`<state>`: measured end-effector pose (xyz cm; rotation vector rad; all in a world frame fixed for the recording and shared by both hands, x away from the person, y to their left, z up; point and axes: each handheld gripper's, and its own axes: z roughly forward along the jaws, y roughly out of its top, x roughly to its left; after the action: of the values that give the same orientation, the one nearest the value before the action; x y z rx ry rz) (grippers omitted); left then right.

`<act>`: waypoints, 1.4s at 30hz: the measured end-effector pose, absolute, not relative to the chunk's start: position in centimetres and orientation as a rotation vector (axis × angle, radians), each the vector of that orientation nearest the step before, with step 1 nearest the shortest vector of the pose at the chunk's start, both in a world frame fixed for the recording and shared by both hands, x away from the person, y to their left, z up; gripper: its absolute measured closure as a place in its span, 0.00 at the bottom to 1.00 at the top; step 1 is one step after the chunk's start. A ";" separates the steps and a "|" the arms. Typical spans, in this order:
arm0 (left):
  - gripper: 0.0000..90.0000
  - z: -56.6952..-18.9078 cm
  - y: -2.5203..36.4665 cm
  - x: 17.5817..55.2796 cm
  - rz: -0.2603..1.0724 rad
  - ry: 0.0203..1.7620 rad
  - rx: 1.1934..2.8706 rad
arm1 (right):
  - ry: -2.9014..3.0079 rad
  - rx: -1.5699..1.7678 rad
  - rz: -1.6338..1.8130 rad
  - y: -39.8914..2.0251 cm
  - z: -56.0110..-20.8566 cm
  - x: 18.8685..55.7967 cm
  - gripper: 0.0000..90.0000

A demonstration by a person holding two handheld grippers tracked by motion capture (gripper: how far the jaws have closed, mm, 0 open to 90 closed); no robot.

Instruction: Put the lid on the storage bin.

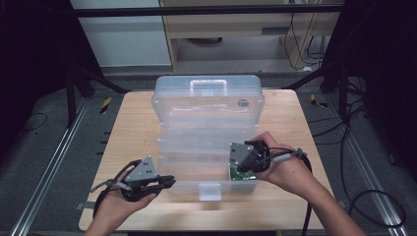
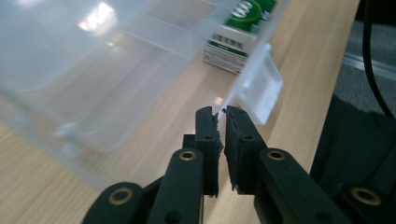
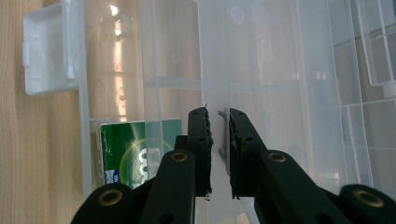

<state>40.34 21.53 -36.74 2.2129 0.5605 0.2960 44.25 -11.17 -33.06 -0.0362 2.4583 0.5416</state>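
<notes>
Dark floor, rails and loose cables ring a pale wooden bench [image 1: 133, 128], its far side backed by a cabinet that is hard to make out in the gloom. A clear plastic organiser box [image 1: 206, 142] lies open at the centre, lid with handle toward twelve o'clock, latch tab [image 1: 210, 191] toward six. Its see-through walls blur together, so the dividers are hard to separate. A green-and-white packet [image 1: 244, 175] sits in the compartment at about four o'clock, mostly hidden under the right gripper [image 1: 244, 164], its print cut off. That gripper's fingers pinch a thin clear partition wall of the box just beside the packet. The left gripper [image 1: 167, 182] is at seven o'clock, by the box's front edge near the latch; its fingers are almost pressed together with nothing between them, their tips just short of the rim.
</notes>
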 end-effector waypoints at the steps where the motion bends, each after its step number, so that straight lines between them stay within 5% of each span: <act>1: 0.95 -36.4 22.0 40.6 0.302 0.588 2.202 | 2.458 -0.042 0.542 -11.2 -33.1 44.2 0.90; 17: 1.00 -30.8 24.6 44.6 0.359 0.713 2.052 | 2.459 -0.037 0.541 -11.2 -33.2 44.1 0.89; 42: 1.00 -29.4 24.6 49.8 0.276 0.847 1.940 | 2.452 -0.039 0.543 -11.2 -33.5 43.7 0.89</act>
<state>49.84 24.62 -29.41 1.9399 0.8474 0.2757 43.68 -11.23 -33.55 -0.0387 2.4523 0.5427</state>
